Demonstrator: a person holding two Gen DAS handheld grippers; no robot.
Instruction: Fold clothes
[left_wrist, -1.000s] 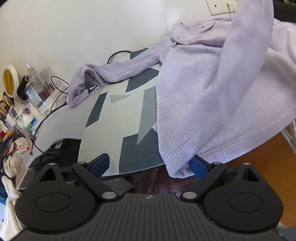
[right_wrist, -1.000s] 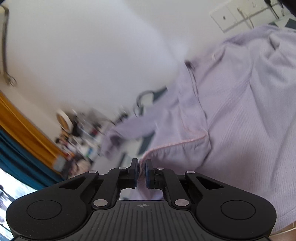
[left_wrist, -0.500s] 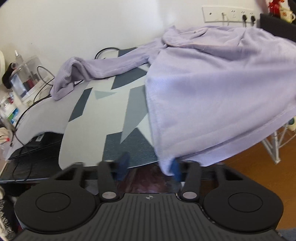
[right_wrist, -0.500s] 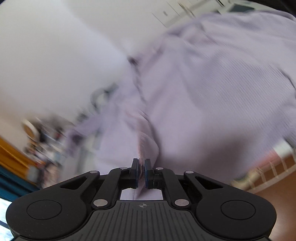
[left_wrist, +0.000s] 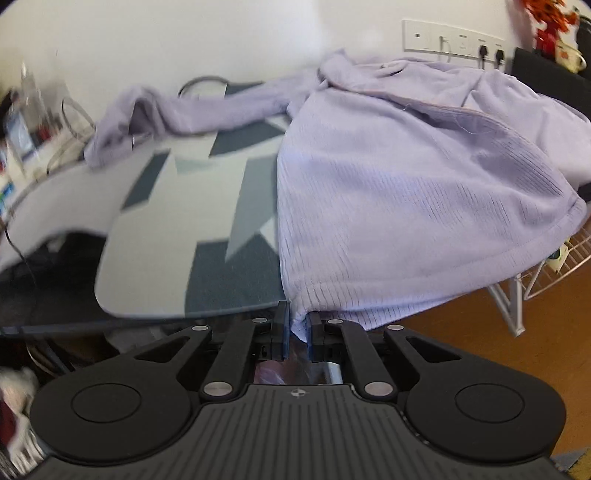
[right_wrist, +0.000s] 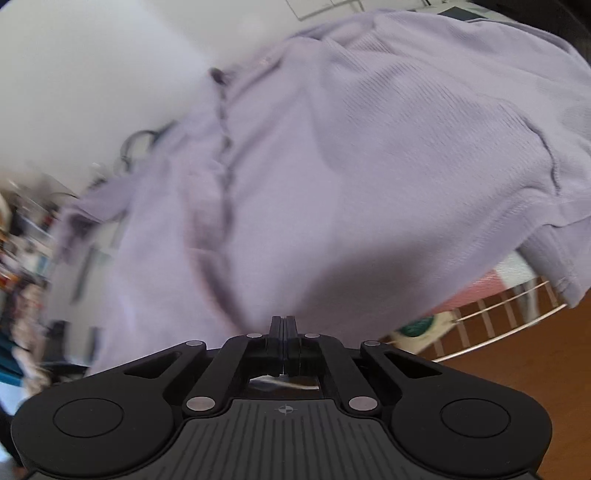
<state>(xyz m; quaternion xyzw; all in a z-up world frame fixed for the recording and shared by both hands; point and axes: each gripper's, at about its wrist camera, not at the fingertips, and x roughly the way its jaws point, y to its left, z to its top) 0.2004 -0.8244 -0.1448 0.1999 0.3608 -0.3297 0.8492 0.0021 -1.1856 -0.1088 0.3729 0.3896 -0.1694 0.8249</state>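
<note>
A lilac ribbed knit sweater (left_wrist: 406, 192) lies spread over the right part of a table with a grey-and-white patterned mat (left_wrist: 192, 221). One sleeve (left_wrist: 177, 110) trails to the far left. My left gripper (left_wrist: 297, 325) is shut on the sweater's near hem corner at the table's front edge. In the right wrist view the sweater (right_wrist: 369, 177) fills the frame. My right gripper (right_wrist: 283, 328) is shut at the sweater's near edge; its jaws are pressed together and I cannot see cloth between them.
A white wall with a socket strip (left_wrist: 454, 37) is behind the table. Cables (left_wrist: 201, 83) and clutter (left_wrist: 22, 122) sit at the far left. A white wire rack (left_wrist: 535, 273) stands on the wooden floor (left_wrist: 480, 332) at the right.
My left gripper has closed from wide open onto the sweater's hem corner. The part of the sweater that the right gripper held up has come down onto the table.
</note>
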